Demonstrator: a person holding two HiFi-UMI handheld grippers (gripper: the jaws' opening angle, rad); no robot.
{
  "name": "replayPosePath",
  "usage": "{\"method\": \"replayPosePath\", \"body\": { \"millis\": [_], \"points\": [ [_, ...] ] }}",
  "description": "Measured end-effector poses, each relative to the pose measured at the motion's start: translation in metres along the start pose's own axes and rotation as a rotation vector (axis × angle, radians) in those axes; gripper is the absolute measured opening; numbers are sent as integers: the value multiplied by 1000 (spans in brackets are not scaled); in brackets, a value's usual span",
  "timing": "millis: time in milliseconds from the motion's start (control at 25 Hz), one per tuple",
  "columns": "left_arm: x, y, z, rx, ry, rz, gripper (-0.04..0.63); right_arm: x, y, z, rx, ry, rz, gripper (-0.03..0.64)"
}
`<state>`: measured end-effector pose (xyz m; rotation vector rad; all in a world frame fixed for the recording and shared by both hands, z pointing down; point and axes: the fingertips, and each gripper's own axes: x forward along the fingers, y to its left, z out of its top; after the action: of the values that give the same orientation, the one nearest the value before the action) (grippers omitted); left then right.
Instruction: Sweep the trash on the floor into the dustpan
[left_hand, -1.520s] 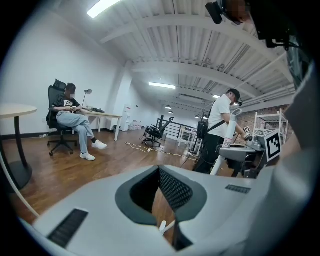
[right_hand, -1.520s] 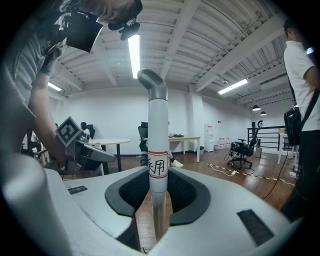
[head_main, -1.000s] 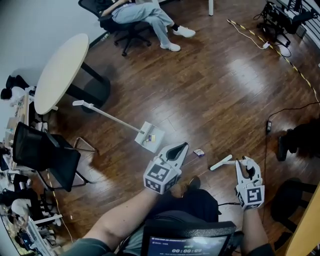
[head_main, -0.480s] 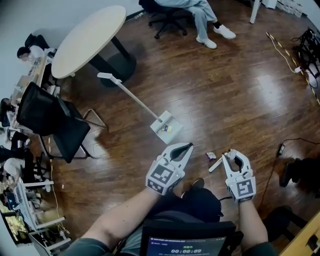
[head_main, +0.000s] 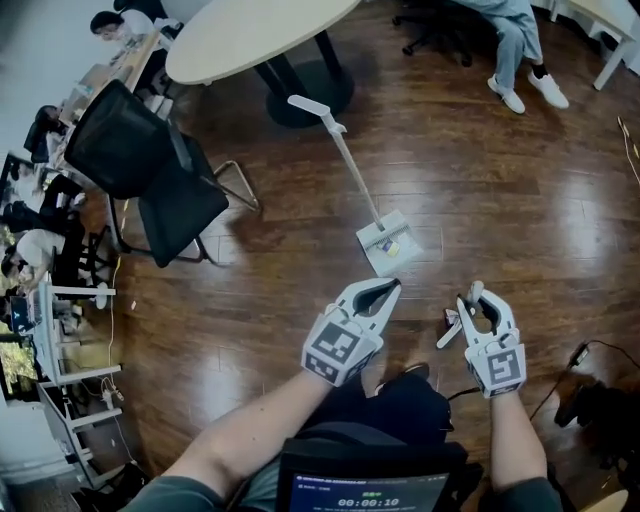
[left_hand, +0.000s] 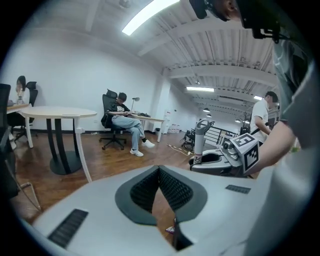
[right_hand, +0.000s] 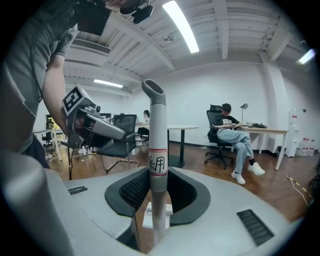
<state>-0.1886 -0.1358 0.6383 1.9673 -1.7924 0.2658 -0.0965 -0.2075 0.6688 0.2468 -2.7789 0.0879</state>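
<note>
The white dustpan (head_main: 385, 243) lies on the wood floor ahead of me with bits of trash in it. Its long handle (head_main: 335, 140) runs up toward the round table. My right gripper (head_main: 478, 297) is shut on the grey broom handle (head_main: 447, 334). In the right gripper view that handle (right_hand: 156, 145) stands upright between the jaws (right_hand: 156, 175); the broom head is hidden. My left gripper (head_main: 385, 288) is shut and holds nothing, just below the dustpan. A small wrapper (head_main: 451, 318) lies by the broom handle and shows on the floor (left_hand: 170, 230) in the left gripper view.
A round table (head_main: 250, 30) and a black chair (head_main: 150, 165) stand at the far left. A seated person's legs (head_main: 520, 45) are at the top right. A cable and dark gear (head_main: 590, 395) lie at the lower right. A screen (head_main: 365, 490) sits on my lap.
The head view has swung, so the dustpan and table now sit higher and further right. My right gripper with the broom handle has come in closer to the left one. Both stay shut.
</note>
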Motion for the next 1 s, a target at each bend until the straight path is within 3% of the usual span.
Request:
{"method": "replayPosePath", "body": {
  "millis": [200, 480, 720, 1000],
  "points": [
    [-35, 68, 12, -41, -22, 45, 2, 81, 38, 36, -36, 13, 109, 114],
    [-59, 142, 23, -70, -53, 63, 2, 192, 73, 98, -68, -52, 171, 114],
    [-93, 185, 35, -72, -76, 78, 2, 249, 84, 163, -73, -136, 128, 112],
    [-111, 200, 62, -75, -114, 43, 2, 222, 82, 191, -63, -145, 32, 110]
  ]
}}
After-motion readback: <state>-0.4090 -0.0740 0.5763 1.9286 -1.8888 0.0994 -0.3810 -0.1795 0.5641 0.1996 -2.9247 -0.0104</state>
